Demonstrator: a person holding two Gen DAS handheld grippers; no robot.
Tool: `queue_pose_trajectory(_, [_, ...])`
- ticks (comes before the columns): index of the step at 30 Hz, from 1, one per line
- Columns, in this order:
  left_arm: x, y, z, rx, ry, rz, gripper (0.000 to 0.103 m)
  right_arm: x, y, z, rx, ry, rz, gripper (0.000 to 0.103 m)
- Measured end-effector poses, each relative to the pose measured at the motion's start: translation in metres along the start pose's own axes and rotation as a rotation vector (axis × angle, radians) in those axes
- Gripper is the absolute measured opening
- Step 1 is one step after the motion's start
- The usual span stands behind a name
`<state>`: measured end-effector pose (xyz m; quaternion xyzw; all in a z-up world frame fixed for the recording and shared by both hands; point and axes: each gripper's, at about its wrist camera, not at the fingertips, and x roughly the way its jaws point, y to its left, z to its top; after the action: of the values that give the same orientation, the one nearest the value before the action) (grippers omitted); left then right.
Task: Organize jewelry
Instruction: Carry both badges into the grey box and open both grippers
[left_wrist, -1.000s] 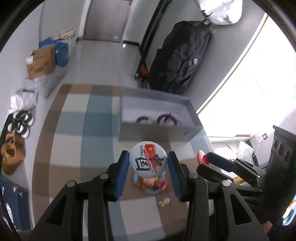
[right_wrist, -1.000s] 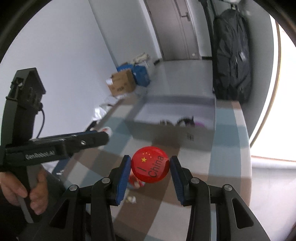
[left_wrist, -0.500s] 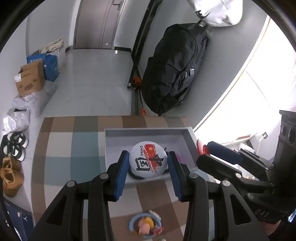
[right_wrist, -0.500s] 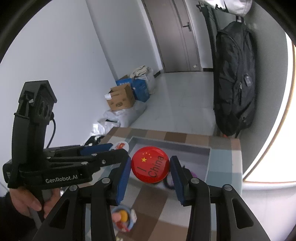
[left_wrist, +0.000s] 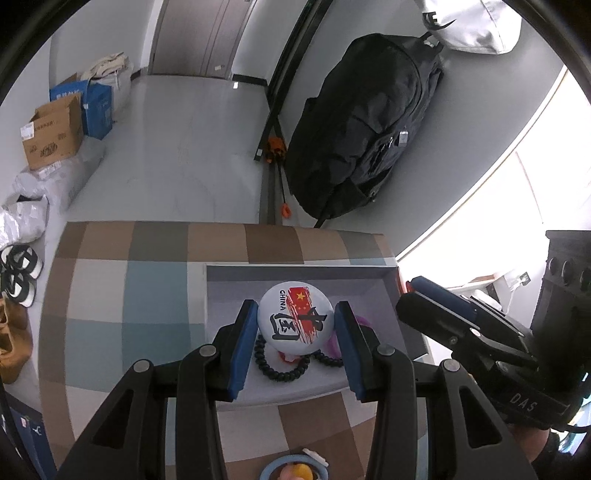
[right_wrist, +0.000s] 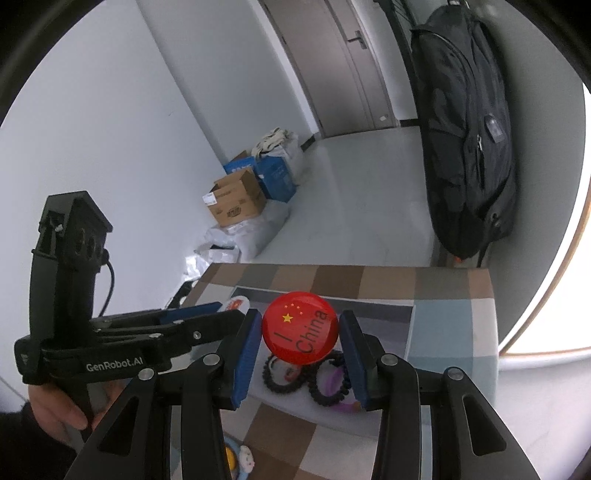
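Note:
My left gripper (left_wrist: 296, 325) is shut on a white round badge (left_wrist: 296, 319) with "CHINA" and a red flag print, held above the grey open box (left_wrist: 295, 271). My right gripper (right_wrist: 300, 334) is shut on a red round "I China" badge (right_wrist: 300, 332), also above the box (right_wrist: 373, 308). Black beaded bracelets (left_wrist: 282, 371) and a purple ring (left_wrist: 332, 345) lie in the box; they also show in the right wrist view (right_wrist: 327, 386). Each gripper shows in the other's view, the right one (left_wrist: 476, 332) and the left one (right_wrist: 147, 332).
The box sits on a checkered table top (left_wrist: 147, 295). A small blue ring toy (left_wrist: 293, 469) lies near the table's front edge. A black backpack (left_wrist: 362, 122) hangs on the wall beyond. Cardboard boxes (left_wrist: 53, 129) stand on the floor.
Both grippers have moved forward with their badges, from in front of the box to over its inside. The box and bracelets now lie right below the fingers.

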<state>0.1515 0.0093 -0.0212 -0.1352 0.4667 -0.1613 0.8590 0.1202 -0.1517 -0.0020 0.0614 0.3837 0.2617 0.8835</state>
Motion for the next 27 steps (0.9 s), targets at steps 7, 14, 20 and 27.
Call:
queue_pose_trajectory(7, [0.004,-0.002,0.000,0.004,0.009,-0.003,0.037,0.003,-0.003,-0.002,0.013,0.010,0.013,0.042])
queue_pose_trajectory(14, [0.011,0.001,0.000,-0.027,0.025,-0.048,0.037,0.008,-0.011,-0.003,0.046,0.036,0.008,0.042])
queue_pose_trajectory(20, [0.018,0.005,0.000,-0.067,0.059,-0.058,0.049,0.010,-0.015,0.000,0.068,0.032,0.010,0.044])
queue_pose_trajectory(27, [0.011,0.005,-0.004,-0.085,0.056,-0.042,0.066,-0.002,-0.019,0.002,0.087,-0.011,0.010,0.063])
